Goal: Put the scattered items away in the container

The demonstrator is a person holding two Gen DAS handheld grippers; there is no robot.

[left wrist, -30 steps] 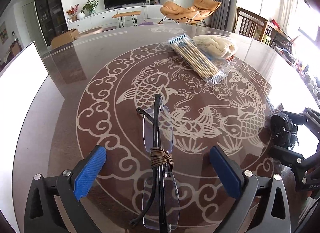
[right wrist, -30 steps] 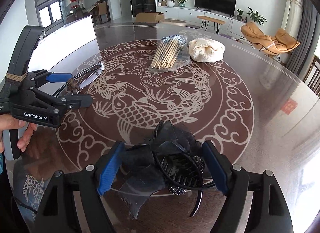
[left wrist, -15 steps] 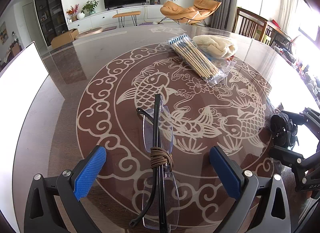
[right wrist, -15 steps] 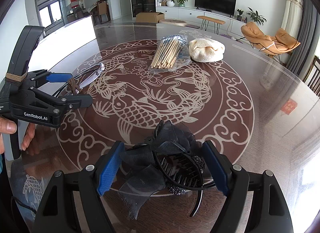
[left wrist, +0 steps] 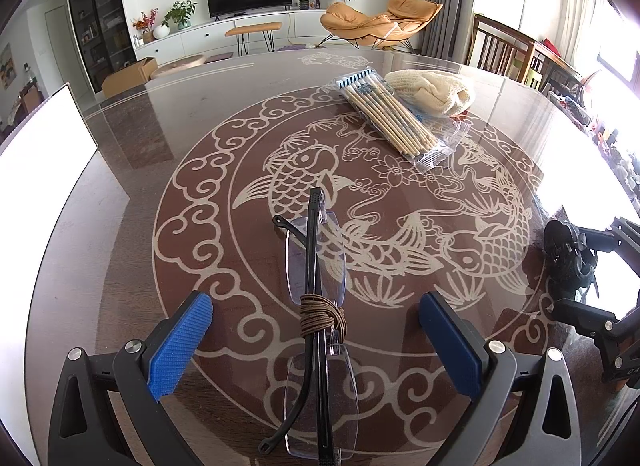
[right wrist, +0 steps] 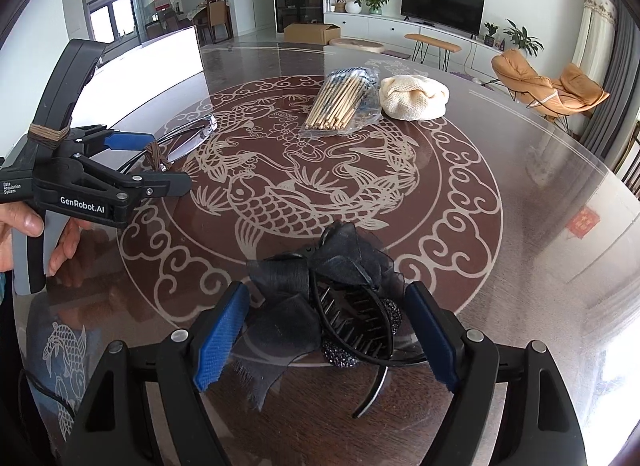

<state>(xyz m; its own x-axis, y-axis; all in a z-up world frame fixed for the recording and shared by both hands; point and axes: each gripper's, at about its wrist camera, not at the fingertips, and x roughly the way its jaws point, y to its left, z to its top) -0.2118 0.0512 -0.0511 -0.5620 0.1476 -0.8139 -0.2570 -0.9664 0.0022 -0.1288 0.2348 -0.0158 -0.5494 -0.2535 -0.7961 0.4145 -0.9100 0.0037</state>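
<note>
A pair of folded rimless glasses with a brown cord wound round the middle lies on the glass table. My left gripper is open, one blue pad on each side of the glasses and apart from them. In the right wrist view the same gripper is held low over the glasses by a hand. A black bow hair clip lies between the fingers of my open right gripper, with neither pad pressing on it. The hair clip also shows at the right edge of the left wrist view.
A clear bag of wooden chopsticks and a cream knitted hat lie at the far side of the round table. A bright white box-like object stands at the table's left edge. Chairs stand beyond the far right rim.
</note>
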